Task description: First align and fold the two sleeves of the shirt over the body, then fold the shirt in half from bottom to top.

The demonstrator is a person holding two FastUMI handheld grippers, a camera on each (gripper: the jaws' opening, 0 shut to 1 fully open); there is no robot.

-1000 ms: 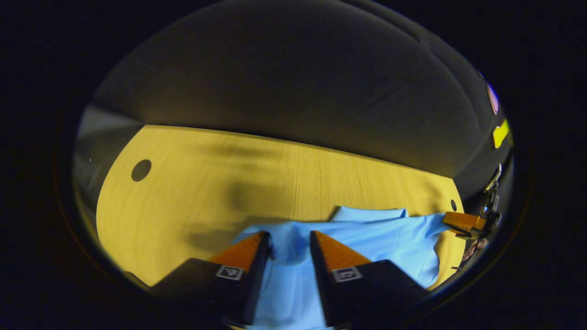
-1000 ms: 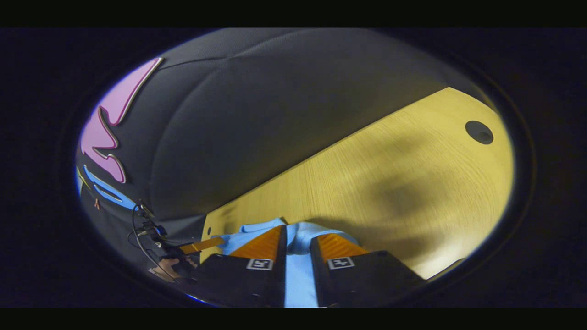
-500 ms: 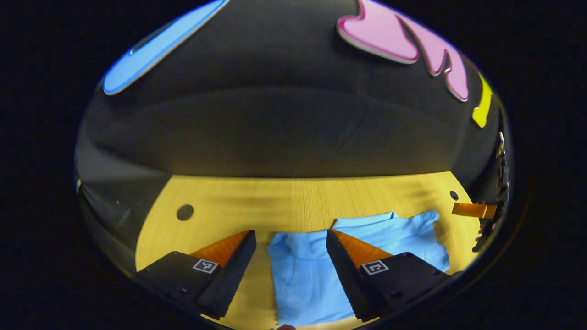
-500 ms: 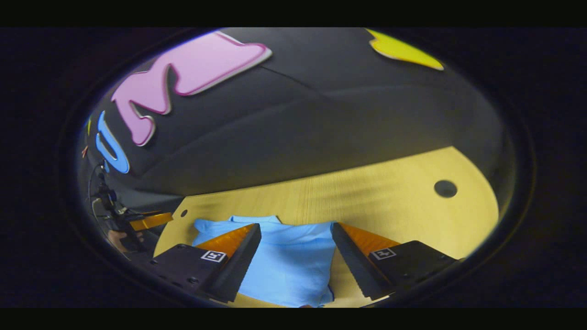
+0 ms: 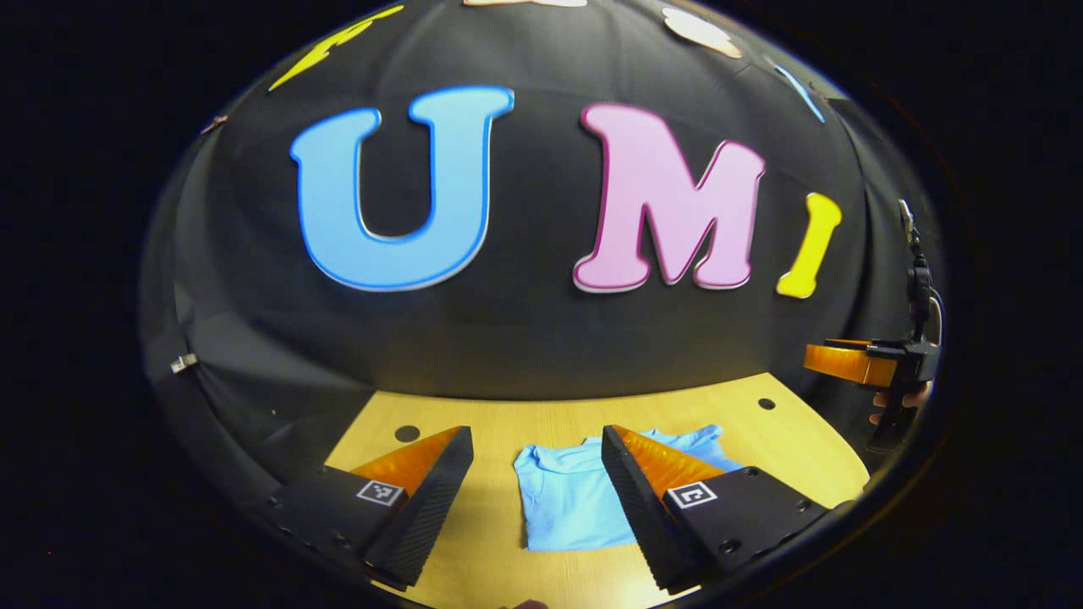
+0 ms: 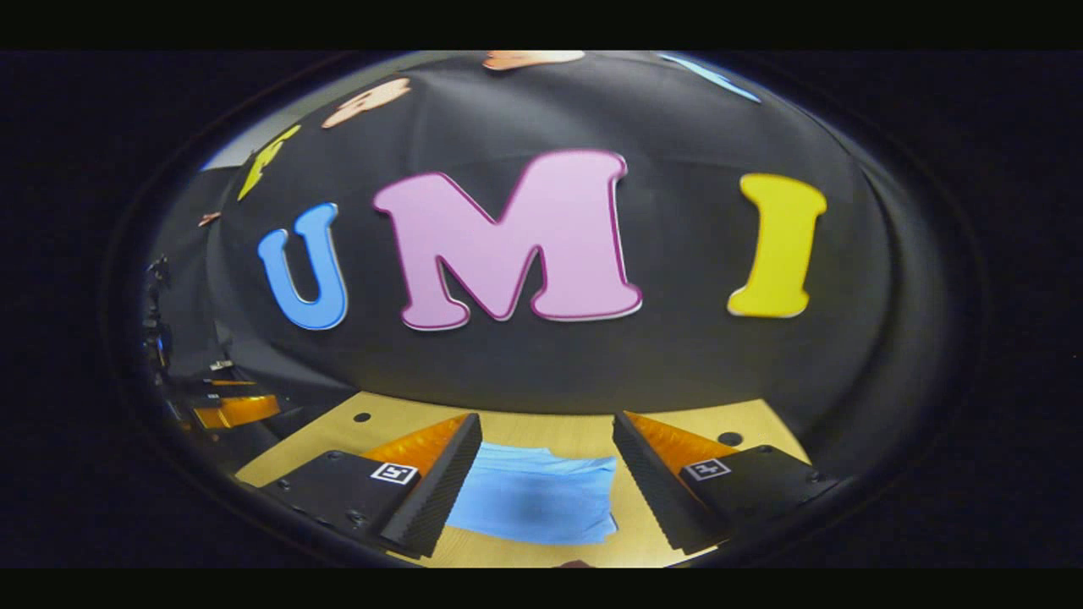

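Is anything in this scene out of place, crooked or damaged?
Nothing stands out. The light blue shirt lies folded in a compact, fairly square bundle on the wooden table. Both the left gripper and the right gripper are open above it.

Light-blue shirt (image 5: pixel 571 499) lay flat on the wooden table (image 5: pixel 491 414), folded into a compact rectangle, collar toward the far edge, free of my tongs.

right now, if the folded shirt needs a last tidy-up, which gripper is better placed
Left, marginally. The shirt lies folded on the table, and the left gripper and right gripper both hover open above it; the left view frames more of it.
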